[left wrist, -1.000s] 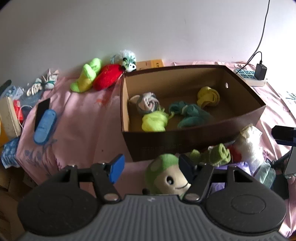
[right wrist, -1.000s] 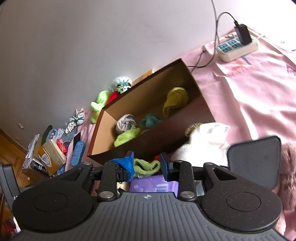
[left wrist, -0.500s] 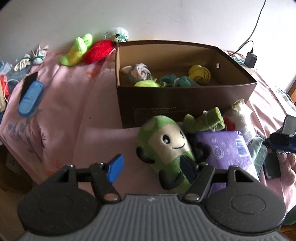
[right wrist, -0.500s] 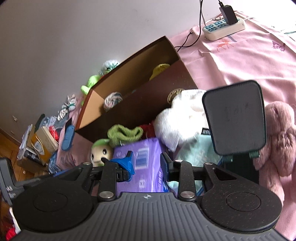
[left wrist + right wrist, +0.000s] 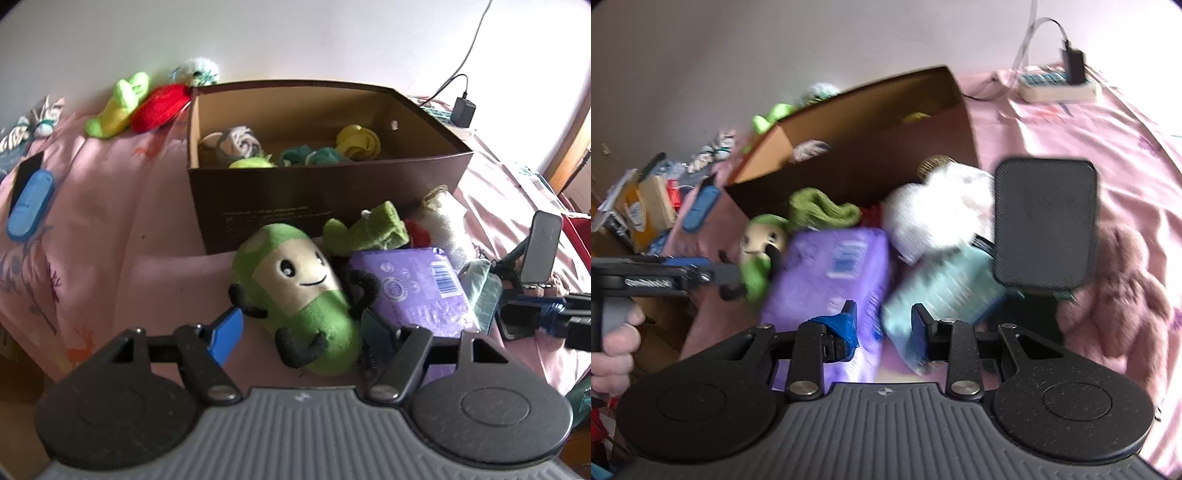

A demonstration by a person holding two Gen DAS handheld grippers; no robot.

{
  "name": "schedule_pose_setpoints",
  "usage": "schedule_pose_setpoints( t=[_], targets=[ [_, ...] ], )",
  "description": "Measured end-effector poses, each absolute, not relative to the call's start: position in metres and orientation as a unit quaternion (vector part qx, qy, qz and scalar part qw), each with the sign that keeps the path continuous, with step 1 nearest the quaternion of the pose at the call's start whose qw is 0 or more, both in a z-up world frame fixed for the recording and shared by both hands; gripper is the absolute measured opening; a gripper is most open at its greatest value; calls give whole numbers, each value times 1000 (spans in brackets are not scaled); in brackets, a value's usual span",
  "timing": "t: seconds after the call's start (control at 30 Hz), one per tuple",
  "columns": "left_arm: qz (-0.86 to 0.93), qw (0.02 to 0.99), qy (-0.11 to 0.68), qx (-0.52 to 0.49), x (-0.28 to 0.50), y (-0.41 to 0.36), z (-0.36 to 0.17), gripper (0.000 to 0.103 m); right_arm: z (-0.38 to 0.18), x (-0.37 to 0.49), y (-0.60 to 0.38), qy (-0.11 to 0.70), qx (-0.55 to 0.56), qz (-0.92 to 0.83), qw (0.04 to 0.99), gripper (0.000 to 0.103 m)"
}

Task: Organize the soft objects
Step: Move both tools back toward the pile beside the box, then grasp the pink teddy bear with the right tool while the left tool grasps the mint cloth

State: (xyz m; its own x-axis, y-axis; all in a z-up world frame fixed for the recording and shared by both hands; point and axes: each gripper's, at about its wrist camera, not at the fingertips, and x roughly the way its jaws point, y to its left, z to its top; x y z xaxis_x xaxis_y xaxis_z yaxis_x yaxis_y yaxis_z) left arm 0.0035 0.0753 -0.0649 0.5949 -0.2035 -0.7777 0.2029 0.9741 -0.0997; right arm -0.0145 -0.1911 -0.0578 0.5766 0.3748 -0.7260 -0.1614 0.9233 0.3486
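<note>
Left wrist view first: my left gripper (image 5: 299,328) had come down and tipped toward the bed since a second earlier, when only the toy's head peeked over the fingers. Its jaws had just been opening and stood wide apart, with the lower half of the green stuffed toy (image 5: 299,291) lying between the blue pad and the dark one. The pads did not appear to press on it, so I held nothing yet. I judged this to be the approach for a pick: the toy was framed and a squeeze was what remained.

Just past the toy, touching its right side, lay the purple packet (image 5: 413,291), and behind that a rolled green sock (image 5: 369,229) and a white fluffy toy (image 5: 447,221), all heaped against the front wall of the brown box (image 5: 325,199). Inside the box sat several rolled socks already, so part of the sorting looked done. Beyond the box's left corner, a lime toy and a red one lay on the pink bedspread (image 5: 103,206).

In the right wrist view, which was blurred, my right gripper (image 5: 882,325) had also dropped closer to the heap. Its jaws were narrowly apart and empty, hanging over the seam between the purple packet and a pale teal packet (image 5: 942,288). A dark phone stand (image 5: 1045,225) stood just beyond, and a pink bear (image 5: 1123,291) beside it.
</note>
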Motion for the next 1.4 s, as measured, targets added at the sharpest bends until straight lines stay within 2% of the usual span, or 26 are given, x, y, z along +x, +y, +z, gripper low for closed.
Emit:
schedule_pose_setpoints(
  t=[0.37, 0.73, 1.07, 1.4],
  targets=[
    [-160, 896, 413, 37, 5, 52, -55, 74, -59, -33, -242, 445, 145, 75, 881, 15],
    [-276, 878, 378, 104, -3, -30, -45, 75, -57, -29, -317, 418, 130, -4, 899, 16],
    [-300, 851, 409, 134, 11, -96, -67, 75, -78, 4, -356, 441, 144, 35, 885, 17],
    [-284, 830, 462, 129, 29, -122, -97, 75, -101, 28, -380, 465, 226, 130, 846, 23]
  ],
)
